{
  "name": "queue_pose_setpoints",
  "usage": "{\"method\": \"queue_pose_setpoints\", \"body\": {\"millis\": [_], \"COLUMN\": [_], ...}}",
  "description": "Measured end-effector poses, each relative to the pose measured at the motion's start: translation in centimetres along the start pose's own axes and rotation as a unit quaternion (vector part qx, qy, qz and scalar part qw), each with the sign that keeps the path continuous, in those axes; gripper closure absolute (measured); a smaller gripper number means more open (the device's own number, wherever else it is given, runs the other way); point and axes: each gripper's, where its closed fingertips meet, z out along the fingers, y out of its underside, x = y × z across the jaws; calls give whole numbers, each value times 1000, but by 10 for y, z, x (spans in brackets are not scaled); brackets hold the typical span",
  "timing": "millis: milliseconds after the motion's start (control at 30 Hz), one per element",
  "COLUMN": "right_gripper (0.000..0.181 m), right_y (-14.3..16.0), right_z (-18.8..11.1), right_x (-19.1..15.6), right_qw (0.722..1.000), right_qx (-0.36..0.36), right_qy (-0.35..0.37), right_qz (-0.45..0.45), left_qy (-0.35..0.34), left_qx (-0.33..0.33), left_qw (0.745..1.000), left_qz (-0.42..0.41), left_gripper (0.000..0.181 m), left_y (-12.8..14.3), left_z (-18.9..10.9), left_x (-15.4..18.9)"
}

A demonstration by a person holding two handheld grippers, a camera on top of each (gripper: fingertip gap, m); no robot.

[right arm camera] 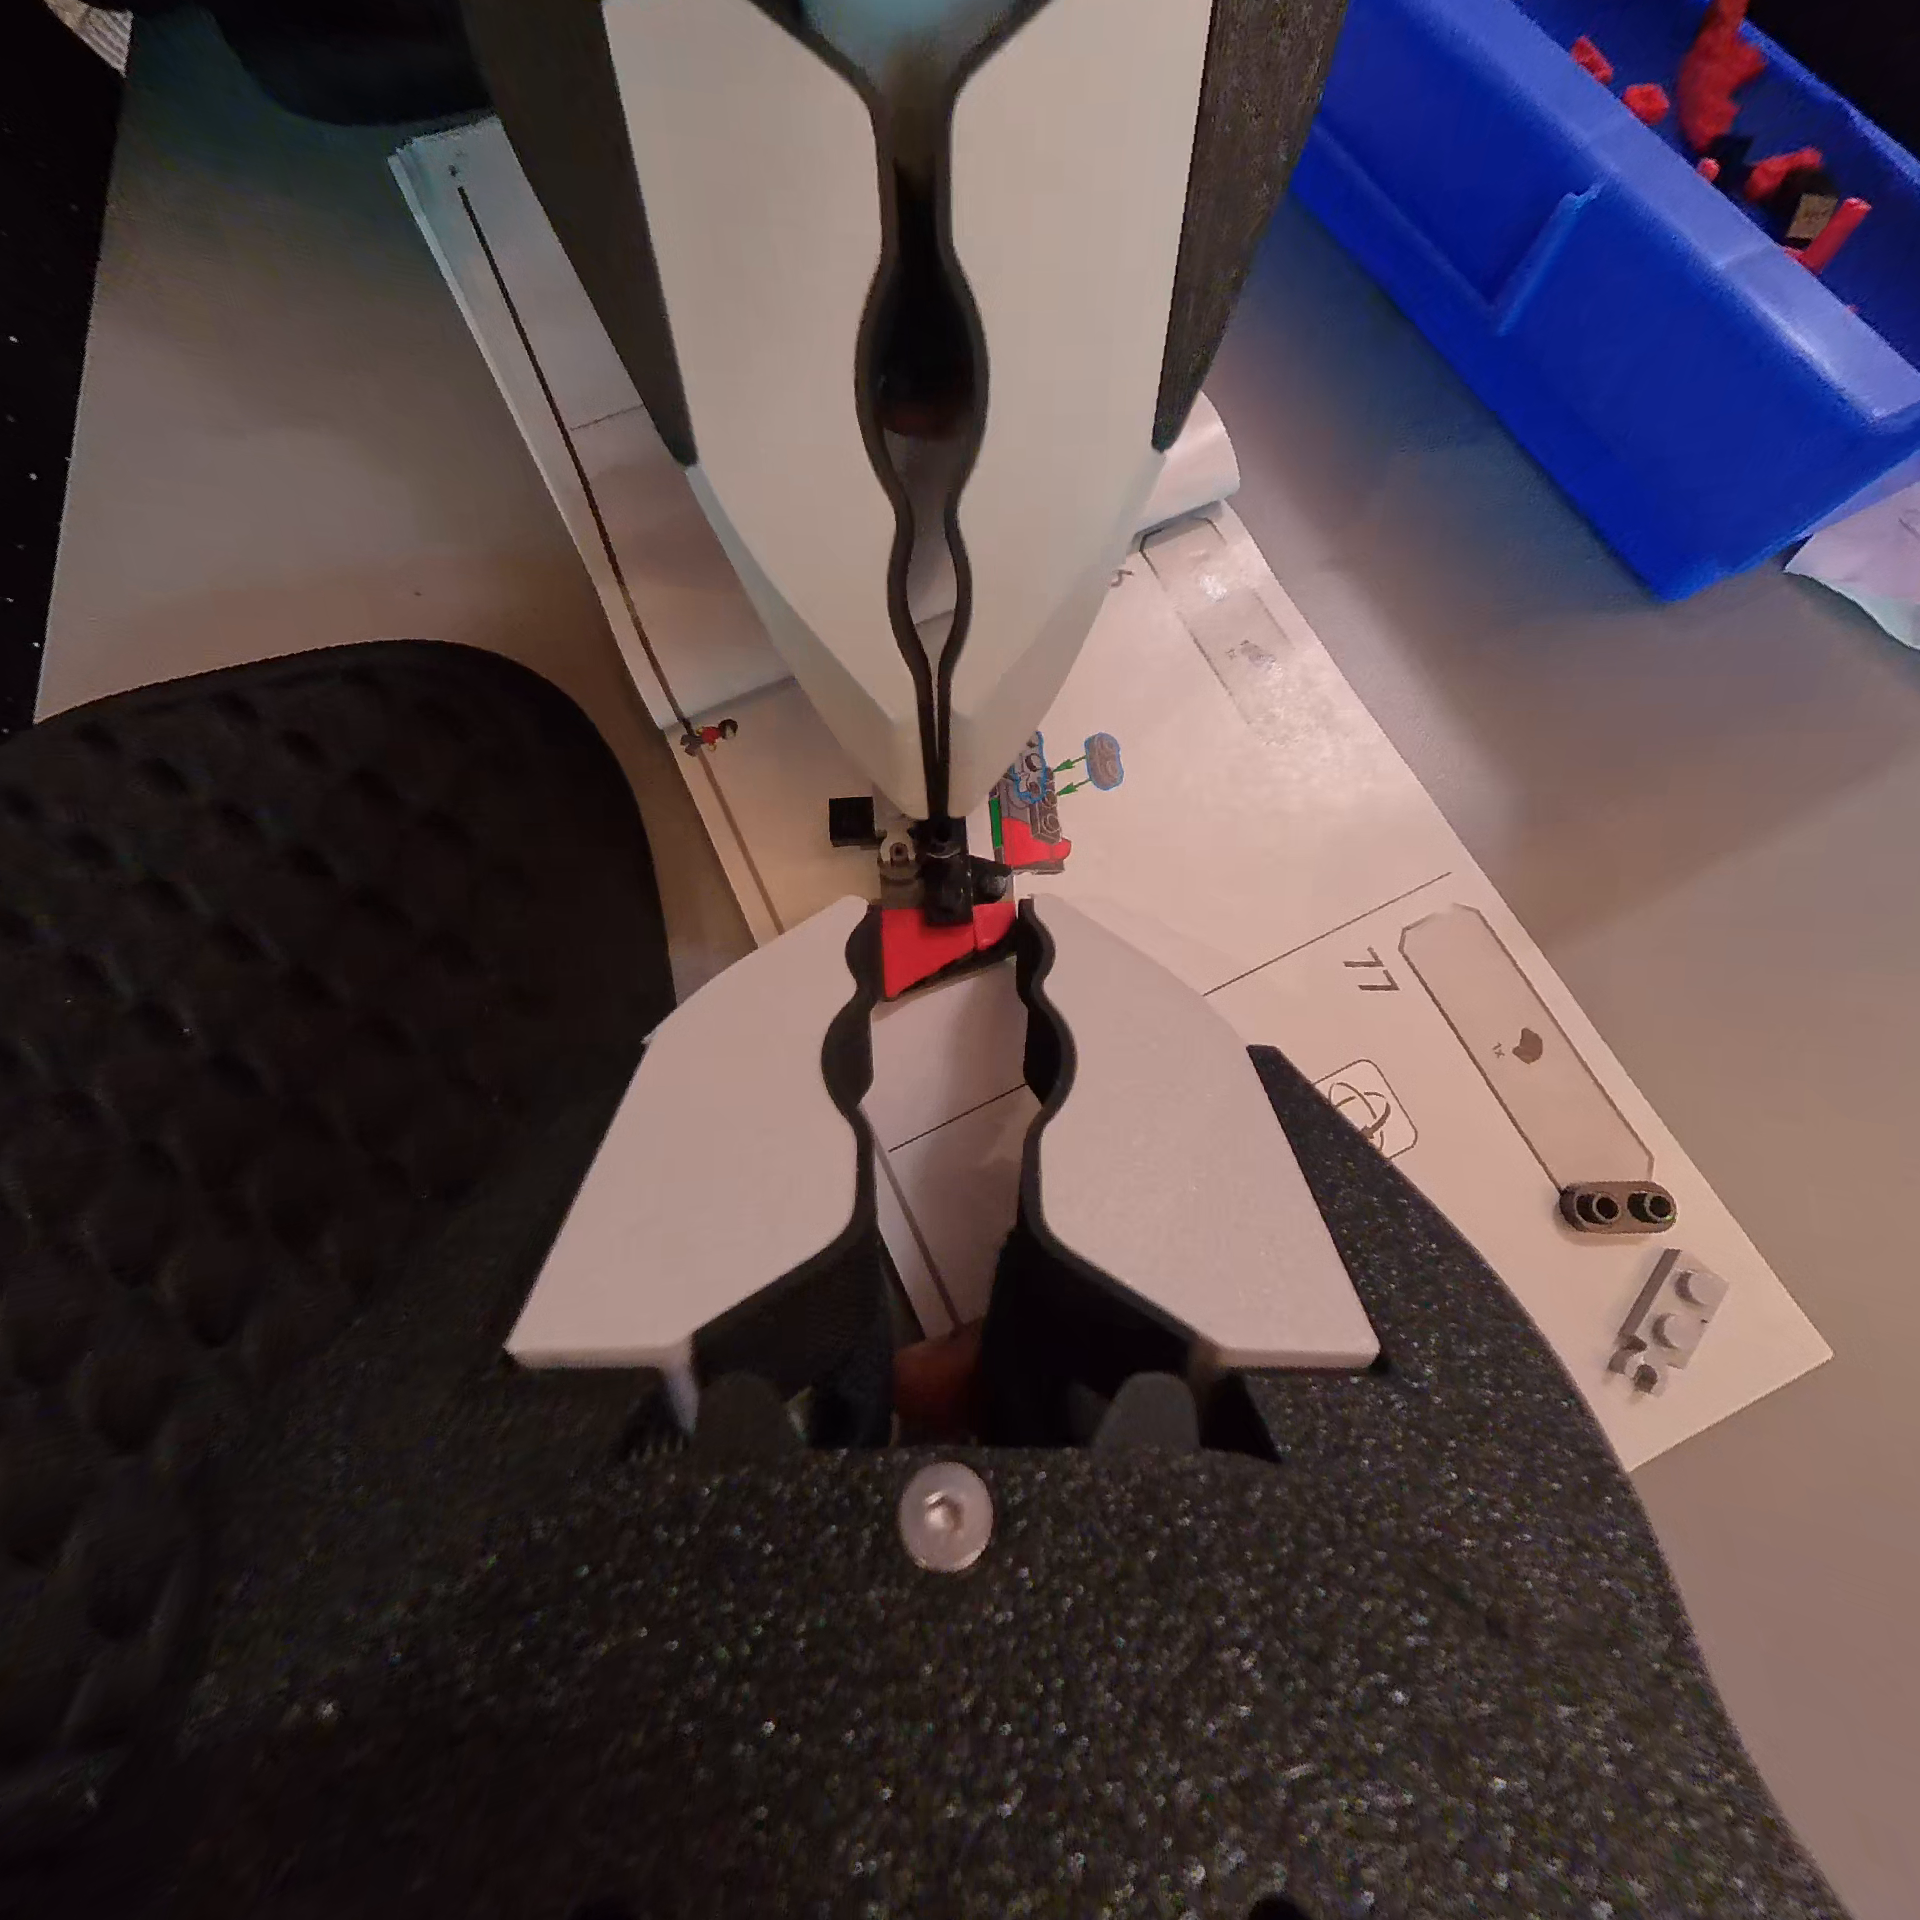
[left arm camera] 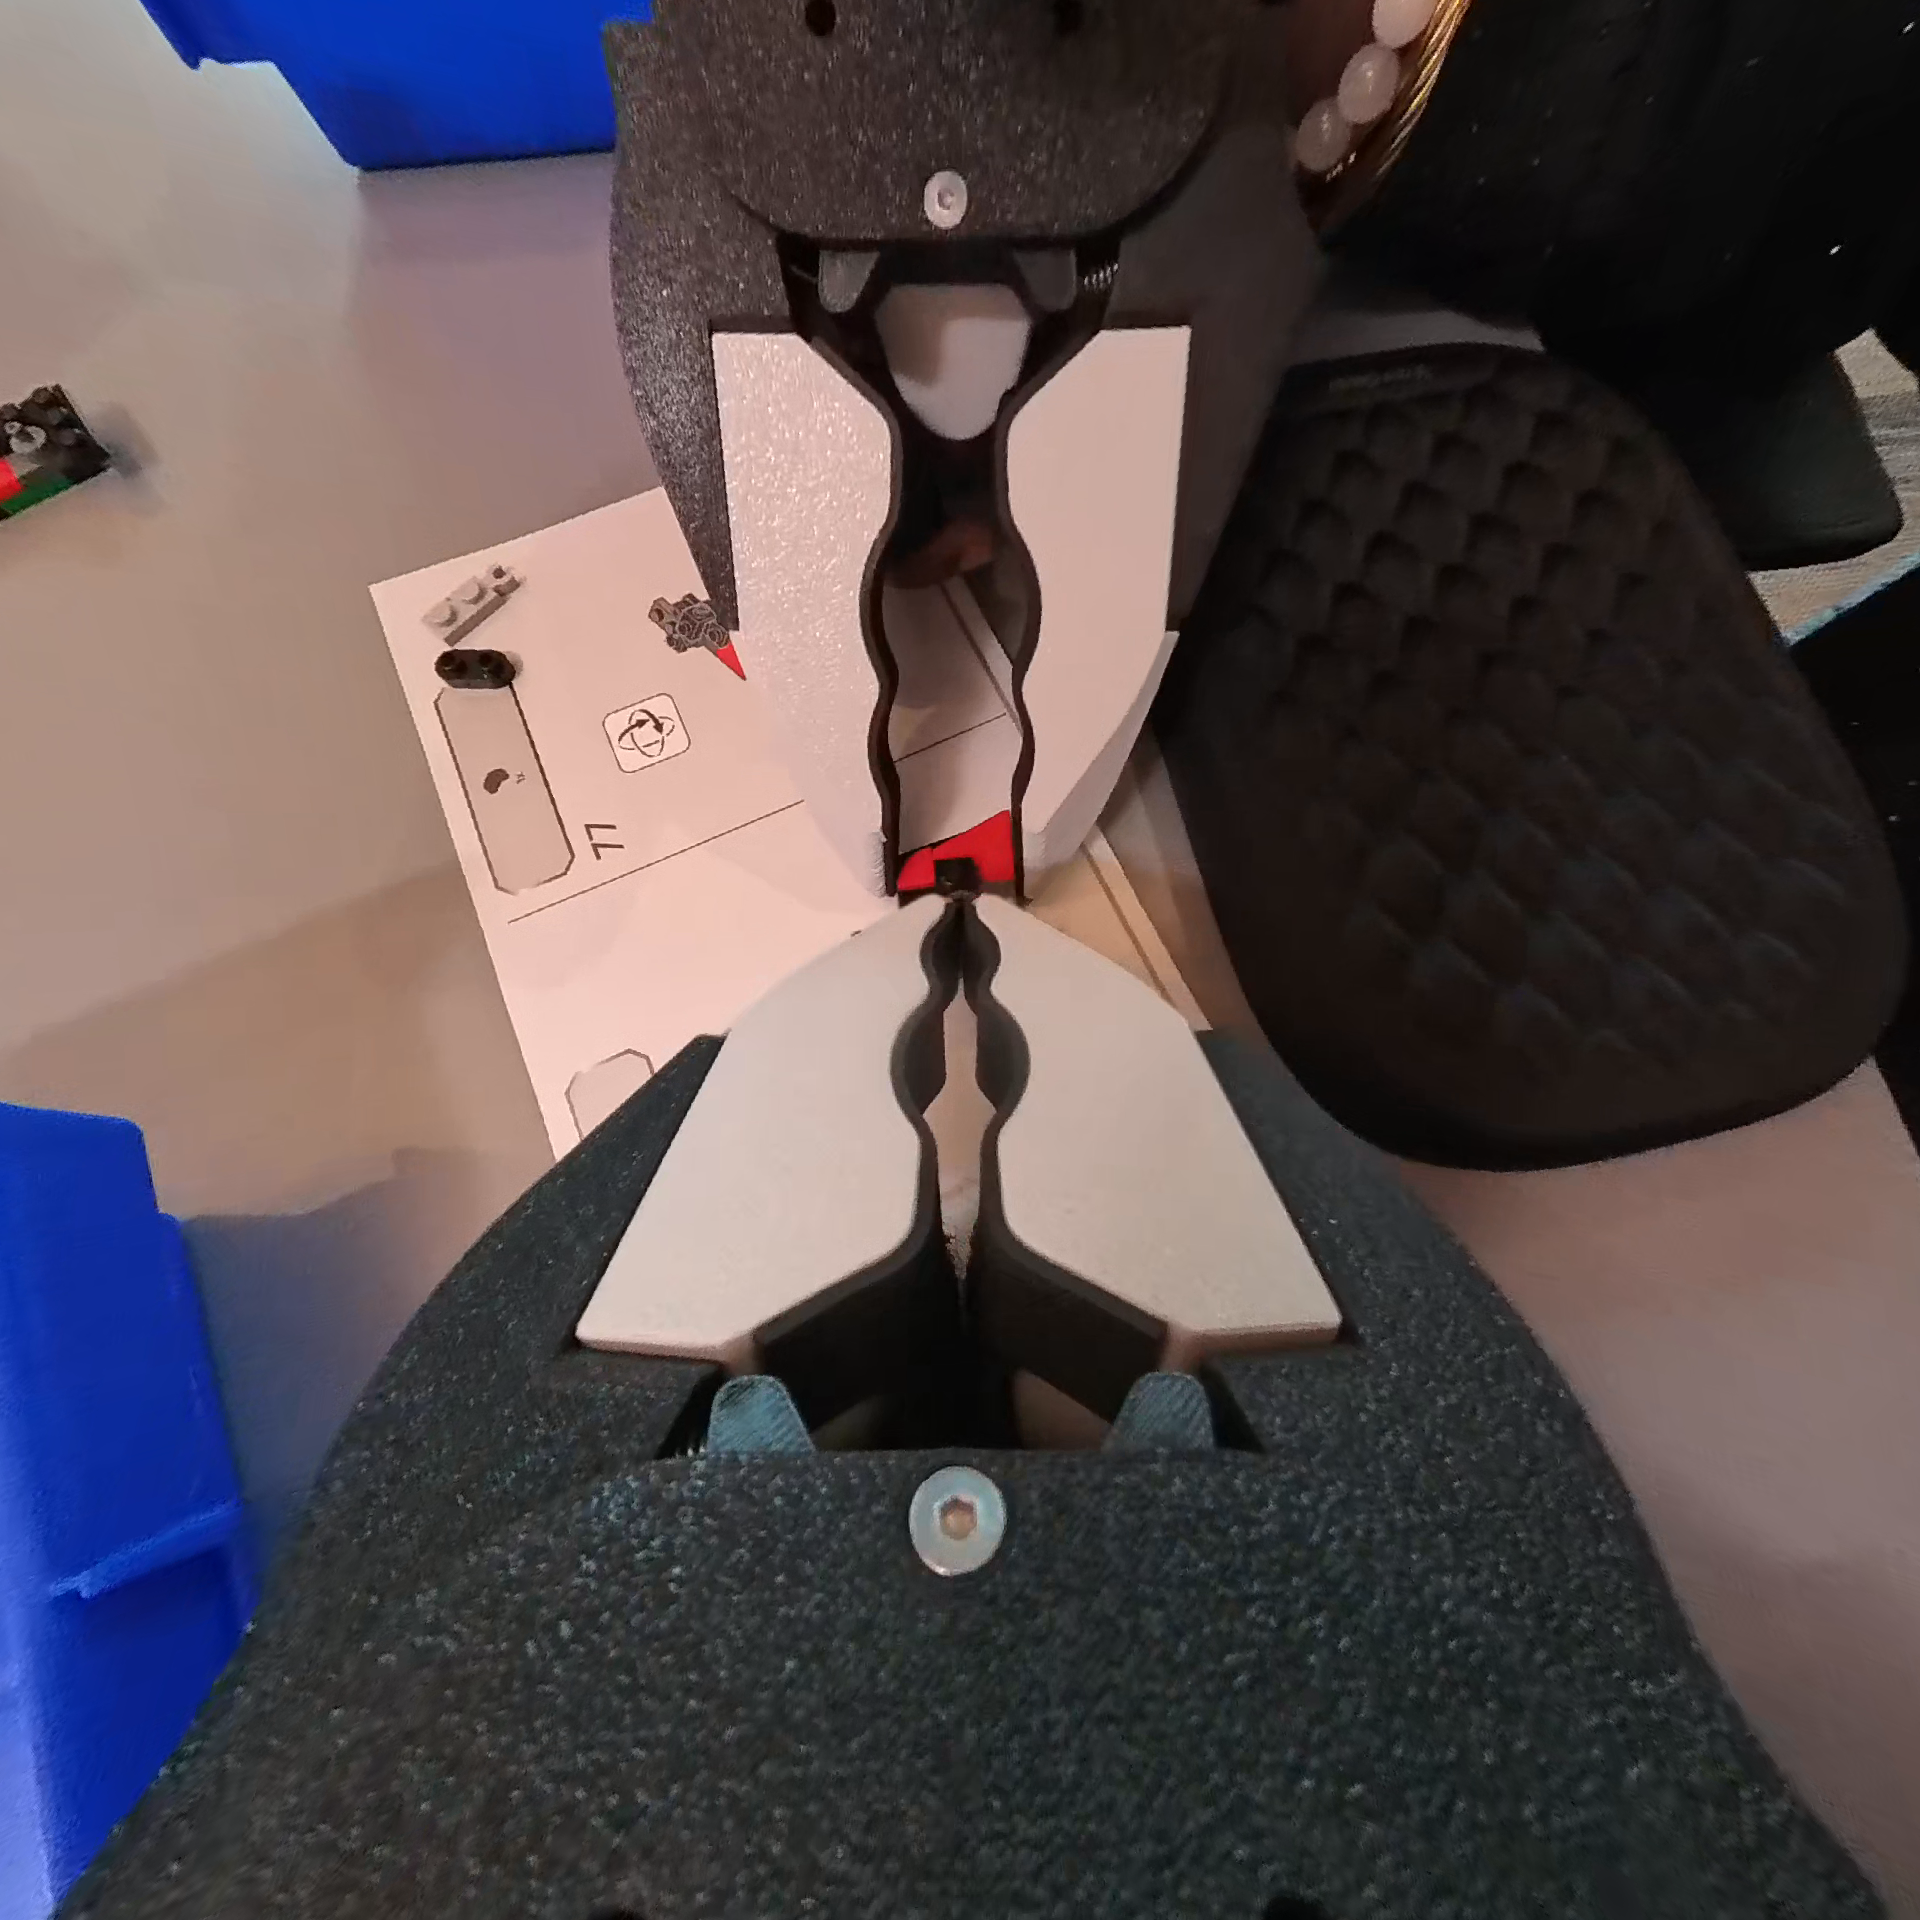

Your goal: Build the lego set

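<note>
Speckled black housing fills the bottom of both wrist views, and past it my two tools meet nose to nose above the instruction booklet (right arm camera: 1299,935) lying at the table's edge, next to the quilted black chair cushion (right arm camera: 260,987).

My right gripper (right arm camera: 940,940) has its jaws parted only as wide as the red-and-black sub-assembly (right arm camera: 935,940) they clamp at the tips, red slopes inward, black studded end pointing straight away from me. My left gripper (left arm camera: 954,914) comes in from the opposite side with its jaws pressed nearly together on a small black piece (right arm camera: 943,847), too small to name its kind. That piece sits in line with the assembly's black end, touching or just short of it; I cannot tell which.

So the move turns on one axis: both tools lie along the same line, and I judge the left should push the piece along it while the right braces.

Spare parts wait on the booklet's far corner: a dark two-hole link (right arm camera: 1617,1209) and a grey plate (right arm camera: 1675,1314). Blue bin (right arm camera: 1558,364) of red bricks stands well apart.
</note>
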Motion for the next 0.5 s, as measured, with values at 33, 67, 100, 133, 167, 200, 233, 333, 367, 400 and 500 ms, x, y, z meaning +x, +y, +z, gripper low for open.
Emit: {"method": "queue_pose_setpoints", "body": {"millis": [33, 67, 100, 133, 167, 200, 233, 333, 367, 400, 500], "right_gripper": [156, 156, 156, 156, 156, 156, 156, 156, 156, 156, 156], "right_y": [0, 0, 0, 0, 0, 0, 0, 0, 0, 0, 0], "right_z": [0, 0, 0, 0, 0, 0, 0, 0, 0, 0, 0], "right_x": [0, 0, 0, 0, 0, 0, 0, 0, 0, 0, 0], "right_qw": [1000, 1000, 1000, 1000, 1000, 1000, 1000, 1000, 1000, 1000, 1000], "right_qx": [1, 0, 0, 1, 1, 1, 1, 0, 0, 0, 0], "right_qy": [1, 1, 2, 2, 2, 2, 2, 3, 3, 3, 3], "right_qz": [0, 0, 0, 0, 0, -1, -1, -2, -2, -2, -1], "left_qy": [-1, -2, -2, -6, -8, -7, -6, -7, -7, -5, 7], "left_qx": [-2, -2, -2, -3, -7, -6, -6, -14, -16, -18, -21], "left_qw": [1000, 1000, 1000, 1000, 1000, 1000, 1000, 1000, 1000, 1000, 999], "left_qz": [1, 1, 1, 2, 4, 5, 4, 4, 1, -7, -46], "left_gripper": [181, 181, 181, 181, 181, 181, 181, 181, 181, 181, 181], "left_y": [1, 1, 1, 1, 2, 2, 2, 2, 3, 3, 4], "left_z": [1, 1, 1, 2, 2, 2, 3, 3, 3, 3, 4], "left_x": [0, 0, -1, -1, -2, -1, 0, 0, 0, 0, 0]}}
